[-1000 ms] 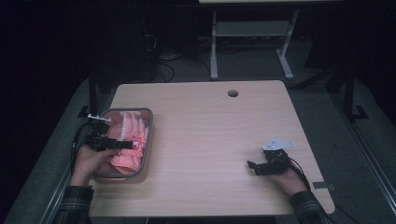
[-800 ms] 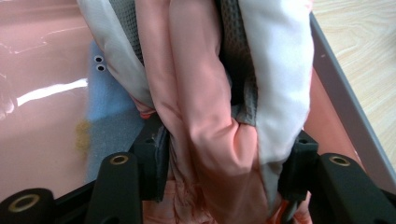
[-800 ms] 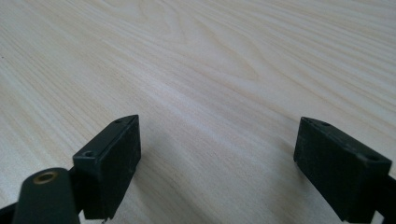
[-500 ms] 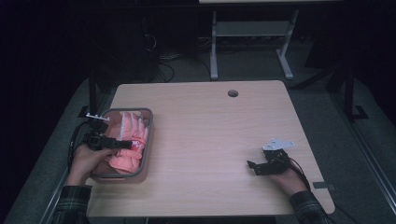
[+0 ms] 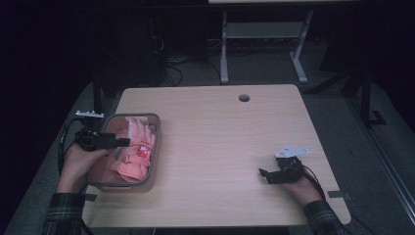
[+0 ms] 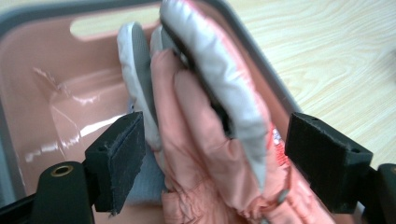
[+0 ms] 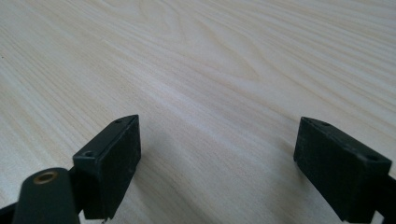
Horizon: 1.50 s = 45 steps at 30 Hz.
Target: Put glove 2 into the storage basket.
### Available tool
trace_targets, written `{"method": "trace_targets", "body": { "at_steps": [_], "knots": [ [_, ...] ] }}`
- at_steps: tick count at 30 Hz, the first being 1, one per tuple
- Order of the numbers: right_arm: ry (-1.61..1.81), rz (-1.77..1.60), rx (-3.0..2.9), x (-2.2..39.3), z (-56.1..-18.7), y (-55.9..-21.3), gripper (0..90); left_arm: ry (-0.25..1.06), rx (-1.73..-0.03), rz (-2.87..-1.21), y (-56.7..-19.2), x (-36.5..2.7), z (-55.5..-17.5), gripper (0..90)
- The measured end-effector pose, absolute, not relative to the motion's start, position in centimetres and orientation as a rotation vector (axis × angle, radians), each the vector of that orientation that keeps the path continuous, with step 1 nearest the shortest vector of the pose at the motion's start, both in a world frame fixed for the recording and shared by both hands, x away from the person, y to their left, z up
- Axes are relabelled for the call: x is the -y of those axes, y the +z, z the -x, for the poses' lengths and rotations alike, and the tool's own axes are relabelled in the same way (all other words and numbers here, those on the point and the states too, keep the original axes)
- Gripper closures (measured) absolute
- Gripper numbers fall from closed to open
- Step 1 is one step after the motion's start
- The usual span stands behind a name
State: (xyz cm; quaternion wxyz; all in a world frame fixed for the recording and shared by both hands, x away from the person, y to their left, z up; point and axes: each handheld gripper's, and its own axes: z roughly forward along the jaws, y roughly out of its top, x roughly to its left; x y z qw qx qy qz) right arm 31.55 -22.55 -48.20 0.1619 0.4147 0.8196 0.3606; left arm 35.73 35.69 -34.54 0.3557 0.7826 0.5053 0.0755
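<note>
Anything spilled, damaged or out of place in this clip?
Nothing stands out. The pink gloves lie inside the grey-rimmed bin, the left gripper is open around them, and the right gripper is open above bare table.

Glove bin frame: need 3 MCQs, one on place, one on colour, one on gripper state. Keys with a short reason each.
1. Where does the bin sit on the table?
A. near the person's left edge
B. dead centre
C. far right corner

2. What colour are the gloves in the bin?
A. blue and black
B. pink with grey-white parts
C. all green

3. How do the left gripper's jaws stand?
A. shut on the bin's rim
B. shut on nothing
C. open, one on each side of the gloves

Answers:
1 A, the high view shows the bin by the left hand, with the right gripper across the table.
2 B, the left gripper view shows pink fabric with grey-white parts.
3 C, both pads stand apart with the gloves between them.
</note>
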Motion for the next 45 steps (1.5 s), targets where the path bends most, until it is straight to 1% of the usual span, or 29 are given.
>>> {"method": "trace_targets", "body": {
  "at_steps": [8,22,31,35,45],
  "knots": [
    [1.029,-1.183,-2.339,22.5,-31.5,-48.2,14.7,0.230,-1.223,-2.015,-33.0,-33.8,-35.4,20.2],
    [1.029,-1.184,-2.341,22.6,-31.5,-48.2,14.6,0.251,-1.043,-2.045,-31.7,-28.1,-35.3,20.1],
    [1.029,-1.183,-2.345,22.5,-31.5,-48.2,14.3,0.255,-0.950,-2.059,-32.6,-23.9,-35.1,18.6],
    [1.033,-1.189,-2.344,22.5,-31.4,-48.2,14.2,0.252,-0.934,-2.044,-33.1,-22.4,-35.0,18.5],
    [1.033,-1.189,-2.346,22.5,-31.4,-48.2,13.9,0.244,-0.881,-2.077,-35.3,-18.9,-34.4,17.9]
  ]
}}
